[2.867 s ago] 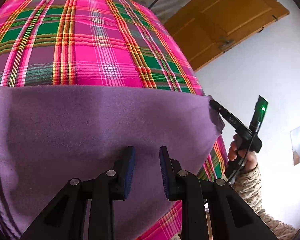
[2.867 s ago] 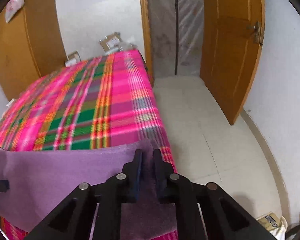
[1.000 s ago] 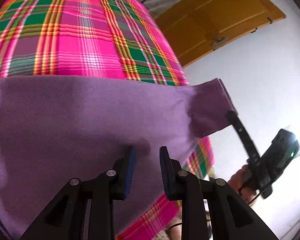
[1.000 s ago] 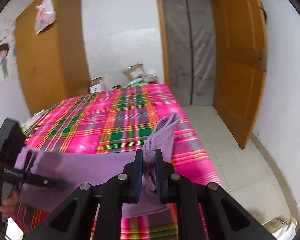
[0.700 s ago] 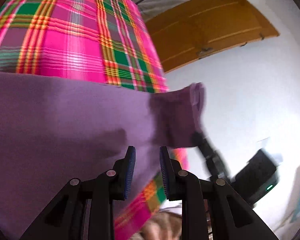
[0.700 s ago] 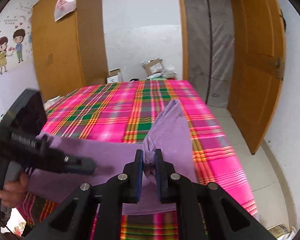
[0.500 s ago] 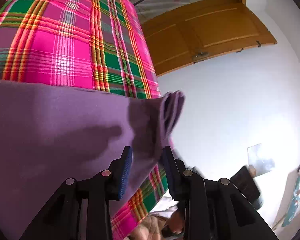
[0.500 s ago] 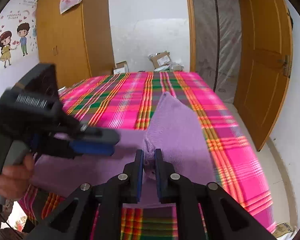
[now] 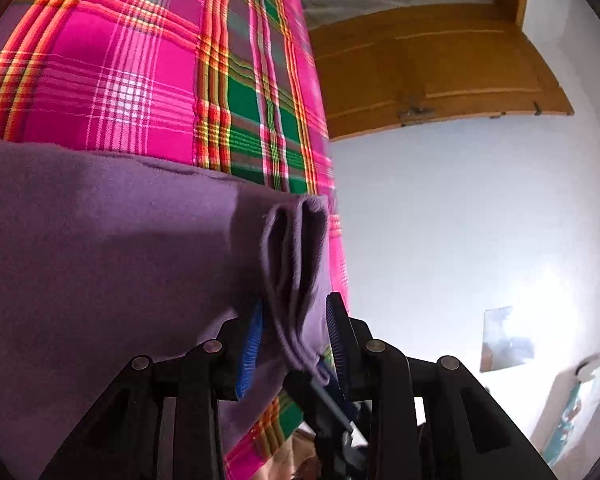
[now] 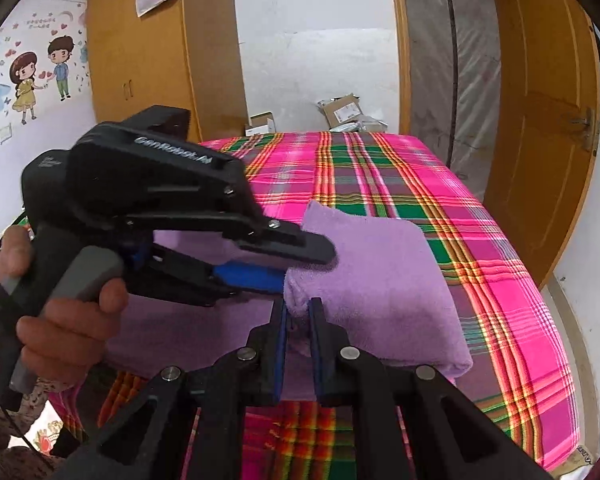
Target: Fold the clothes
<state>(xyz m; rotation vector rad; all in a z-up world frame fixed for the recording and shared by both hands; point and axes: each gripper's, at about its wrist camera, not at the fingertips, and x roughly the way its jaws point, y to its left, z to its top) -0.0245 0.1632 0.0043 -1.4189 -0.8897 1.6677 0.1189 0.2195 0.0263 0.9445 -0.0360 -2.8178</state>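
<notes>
A purple cloth point(image 9: 100, 260) lies folded over on a bed under a pink plaid blanket point(image 10: 380, 168). My right gripper point(image 10: 298, 312) is shut on the cloth's point(image 10: 380, 272) doubled corner and holds it up against my left gripper. In the right wrist view the left gripper point(image 10: 288, 266) comes in from the left, held by a hand point(image 10: 60, 320), its jaws apart around the same cloth edge. In the left wrist view the left gripper point(image 9: 296, 316) is open, with the stacked cloth edges standing between its blue pads point(image 9: 250, 340).
A wooden door point(image 10: 540, 140) stands open to the right of the bed, with pale floor point(image 10: 572, 300) beside it. A wooden wardrobe point(image 10: 140, 60) and cardboard boxes point(image 10: 340, 112) are at the far end. The blanket point(image 9: 140, 72) stretches away beyond the cloth.
My right gripper has carried the cloth's corner leftward over the cloth to the left gripper. The left gripper's fingers have spread wider and now have the cloth edges between them.
</notes>
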